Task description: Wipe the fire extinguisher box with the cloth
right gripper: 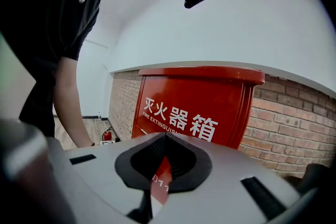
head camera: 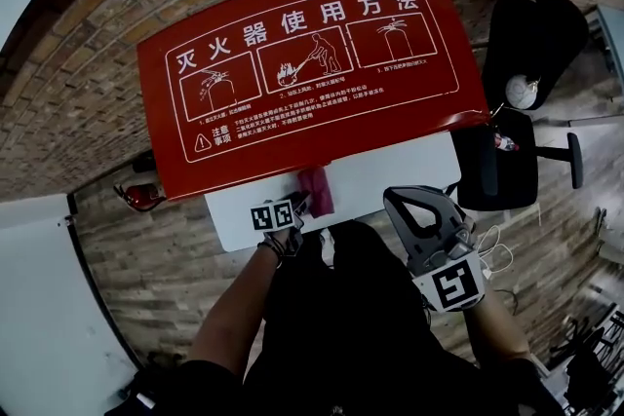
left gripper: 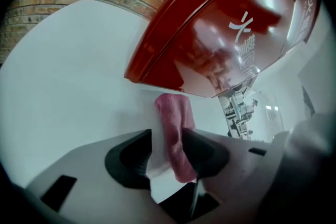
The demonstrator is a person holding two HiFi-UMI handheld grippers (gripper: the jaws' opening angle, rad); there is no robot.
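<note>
The red fire extinguisher box stands against a brick wall, its lid printed with white instructions. In the right gripper view its front shows white lettering. A pink cloth lies on the white surface under the box's front edge. My left gripper is at the cloth. In the left gripper view the cloth runs between the jaws of that gripper, resting against the right one with a gap to the left one, so it is open. My right gripper hangs back from the box, shut and empty.
A small red fire extinguisher stands on the floor at the left, also visible in the right gripper view. A black chair sits right of the white surface, with more black furniture behind it. A person's arm reaches down.
</note>
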